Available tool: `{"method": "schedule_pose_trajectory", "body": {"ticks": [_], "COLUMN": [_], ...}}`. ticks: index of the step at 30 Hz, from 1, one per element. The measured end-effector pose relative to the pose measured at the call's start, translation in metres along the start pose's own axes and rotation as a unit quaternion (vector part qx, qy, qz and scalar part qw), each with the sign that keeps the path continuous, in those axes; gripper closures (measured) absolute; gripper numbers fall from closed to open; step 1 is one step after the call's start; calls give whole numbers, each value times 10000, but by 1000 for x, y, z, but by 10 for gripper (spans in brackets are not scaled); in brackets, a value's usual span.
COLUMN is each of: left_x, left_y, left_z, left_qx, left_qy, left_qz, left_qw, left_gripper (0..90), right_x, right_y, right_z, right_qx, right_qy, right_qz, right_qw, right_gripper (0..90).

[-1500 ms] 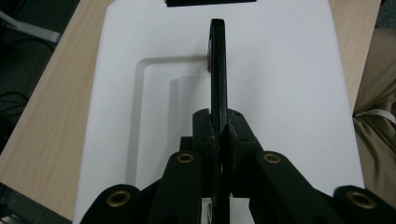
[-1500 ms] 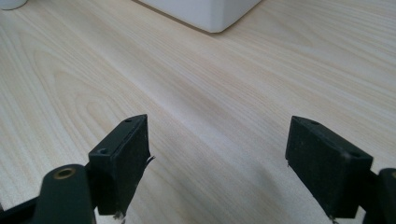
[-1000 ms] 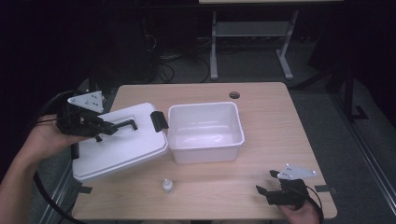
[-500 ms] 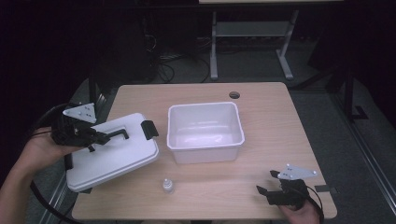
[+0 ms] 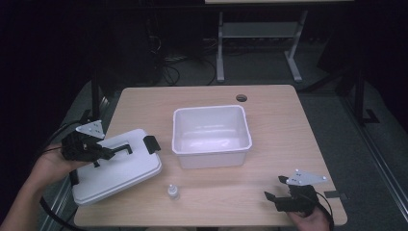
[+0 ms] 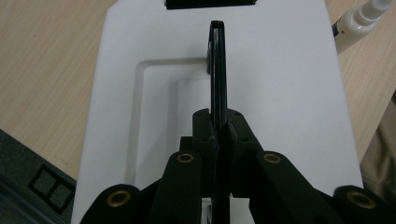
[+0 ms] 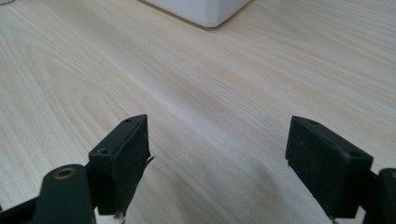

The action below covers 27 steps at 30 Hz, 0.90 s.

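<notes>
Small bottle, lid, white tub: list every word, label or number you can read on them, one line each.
None can be read.
small bottle: it may bear small marks near its neck, too small and blurred to make out.
lid, held by its black handle in the left gripper: plain white, no text.
white tub: plain, no text.

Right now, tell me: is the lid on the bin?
No. The lid lies on the table left of the open bin, its handle clamped in the left gripper.

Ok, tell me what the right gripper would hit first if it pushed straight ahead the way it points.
The right gripper, fingers open, points low across bare table; the first thing ahead looks to be the white bin, though depth is unclear.
</notes>
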<state>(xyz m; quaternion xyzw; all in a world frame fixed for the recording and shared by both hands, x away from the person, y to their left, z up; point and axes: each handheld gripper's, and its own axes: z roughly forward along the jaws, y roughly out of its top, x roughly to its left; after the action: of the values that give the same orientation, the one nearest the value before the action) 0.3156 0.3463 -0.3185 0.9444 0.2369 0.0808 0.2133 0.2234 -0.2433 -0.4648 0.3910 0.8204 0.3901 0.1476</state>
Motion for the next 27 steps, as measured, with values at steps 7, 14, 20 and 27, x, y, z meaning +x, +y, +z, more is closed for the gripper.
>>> {"method": "schedule_pose_trajectory", "body": {"ticks": [7,14,20,27], "left_x": [-1,-2,-2,-1], "left_y": [-5,-8,-14,-18], "left_z": [22,42,59,66], "left_qx": [84,179,255,247], "left_qy": [-88,-131,-220,-252], "left_qz": [-12,-64,-142,-167], "left_qw": [9999,9997,9993,9992], "left_gripper": [843,843,843,842], "right_x": [0,0,0,1], "right_y": [0,-1,-1,-1], "right_z": [0,0,0,-1], "right_qx": [7,15,11,14], "right_qy": [3,3,9,-2], "right_qz": [-10,-4,-16,-9], "right_qw": [10000,10000,10000,10000], "right_gripper": [211,211,211,212]}}
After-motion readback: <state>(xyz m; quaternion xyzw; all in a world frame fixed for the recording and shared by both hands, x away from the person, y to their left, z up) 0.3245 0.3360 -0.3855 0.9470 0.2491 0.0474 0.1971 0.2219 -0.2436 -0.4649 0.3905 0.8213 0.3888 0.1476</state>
